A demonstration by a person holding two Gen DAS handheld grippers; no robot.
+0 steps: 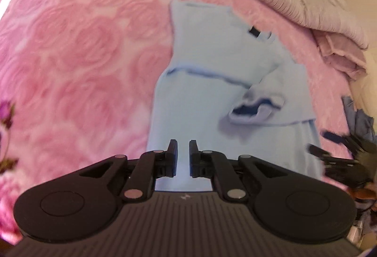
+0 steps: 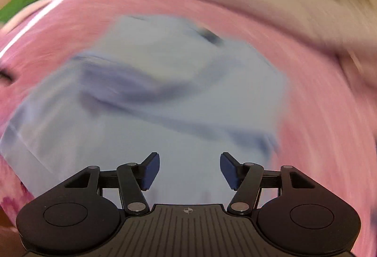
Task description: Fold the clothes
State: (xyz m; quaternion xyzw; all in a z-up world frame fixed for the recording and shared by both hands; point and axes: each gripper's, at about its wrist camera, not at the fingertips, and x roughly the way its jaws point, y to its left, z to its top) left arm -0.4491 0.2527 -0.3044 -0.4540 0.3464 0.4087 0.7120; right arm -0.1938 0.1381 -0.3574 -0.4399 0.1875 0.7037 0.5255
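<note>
Left wrist view looks down on a pale blue top (image 1: 207,63) lying on a pink rose-patterned blanket (image 1: 82,45). The top lies roughly flat, with one sleeve folded across its body; the ribbed cuff (image 1: 256,108) of that sleeve rests on the body, its mouth gaping and dark inside. A small dark label (image 1: 254,32) shows near the neck at the far end. The left gripper (image 1: 183,158) hangs over the near end of the top with its jaws nearly together, a narrow gap between them and nothing in it; whether it touches the cloth cannot be told. Beyond the top, a grey-lilac quilt (image 1: 294,0) is bunched along the far side of the blanket. At the right edge, blurred dark parts of the right gripper (image 1: 334,158) show beside the top.

Right wrist view is heavily blurred. The right gripper (image 2: 189,171) sits above the top (image 2: 153,104) with its jaws wide apart and empty. The blue cloth fills the middle, with the blanket (image 2: 318,115) around it and a green patch (image 2: 23,2) at the upper left.
</note>
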